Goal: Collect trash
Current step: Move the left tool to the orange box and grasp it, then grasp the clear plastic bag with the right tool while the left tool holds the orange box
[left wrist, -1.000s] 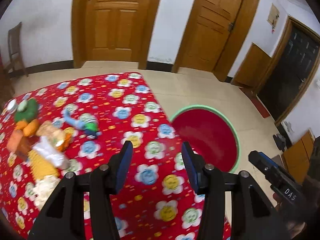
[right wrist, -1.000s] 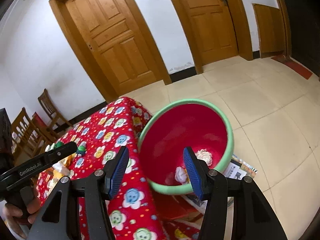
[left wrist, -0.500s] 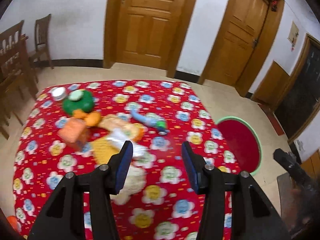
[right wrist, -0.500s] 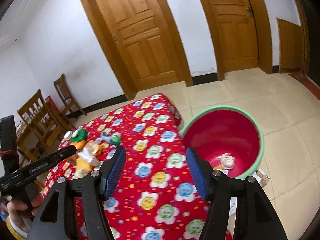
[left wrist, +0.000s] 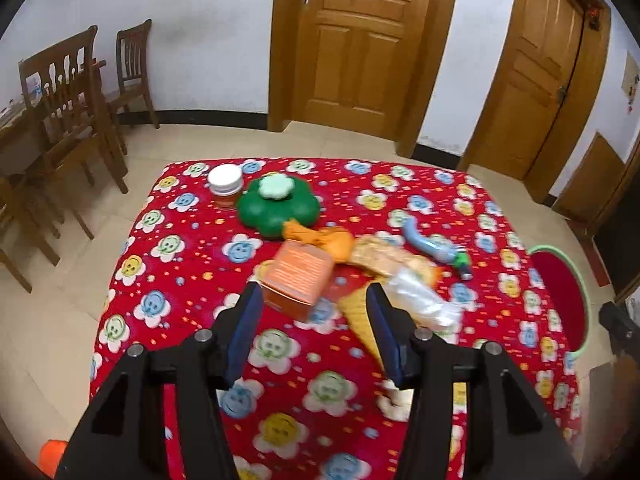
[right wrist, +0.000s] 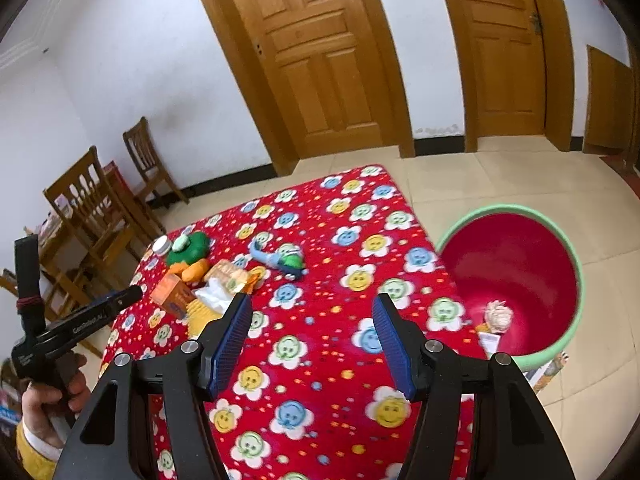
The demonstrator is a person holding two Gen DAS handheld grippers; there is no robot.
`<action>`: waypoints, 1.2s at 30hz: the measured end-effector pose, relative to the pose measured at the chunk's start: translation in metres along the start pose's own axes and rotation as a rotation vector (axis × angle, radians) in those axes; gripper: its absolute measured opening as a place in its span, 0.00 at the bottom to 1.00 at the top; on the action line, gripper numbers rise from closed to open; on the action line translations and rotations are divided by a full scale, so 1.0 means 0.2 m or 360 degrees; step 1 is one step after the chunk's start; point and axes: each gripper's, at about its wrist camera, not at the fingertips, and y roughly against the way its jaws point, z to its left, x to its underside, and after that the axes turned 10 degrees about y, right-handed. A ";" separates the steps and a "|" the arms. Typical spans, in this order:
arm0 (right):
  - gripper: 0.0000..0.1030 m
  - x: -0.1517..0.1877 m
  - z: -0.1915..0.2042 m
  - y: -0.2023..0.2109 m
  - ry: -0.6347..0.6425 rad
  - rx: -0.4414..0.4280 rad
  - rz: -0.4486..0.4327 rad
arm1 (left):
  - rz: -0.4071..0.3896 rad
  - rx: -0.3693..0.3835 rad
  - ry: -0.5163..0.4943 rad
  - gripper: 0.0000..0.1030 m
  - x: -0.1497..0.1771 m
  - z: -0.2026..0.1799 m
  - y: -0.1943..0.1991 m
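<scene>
Nearest in the left view is the left gripper; its jaws are spread and opening, with nothing pinched between them. It hangs above the table with the red flowered cloth. Just beyond its fingertips, near the middle of the table, the trash lies in a heap: an orange box, a yellow wafer-like piece, a clear plastic wrapper and a snack bag. A white crumpled tissue lies on the table closer to the camera, partly behind the right finger. Behind the box there are an orange cloth, a green flower-shaped container and a white-lidded jar at the far edge of the table. A blue and green toy lies to the right of the heap.

The right gripper also has its jaws spread and empty, above the near part of the table. Off the right edge of the table stands a red bin with a green rim, with a crumpled white ball inside. Beyond the table are wooden chairs and doors.
</scene>
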 end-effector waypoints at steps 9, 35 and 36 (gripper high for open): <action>0.69 -0.03 0.09 -0.21 -0.0022 0.0014 0.0077 | 0.0123 0.0036 0.0015 0.56 -0.01 0.09 -0.25; 0.69 -0.02 0.35 -0.64 0.0181 -0.0100 0.0311 | 0.0086 0.0200 0.0144 0.52 0.01 0.17 -0.23; 0.69 -0.02 0.37 -0.65 0.0199 -0.0113 0.0318 | 0.0083 0.0201 0.0160 0.52 0.02 0.18 -0.21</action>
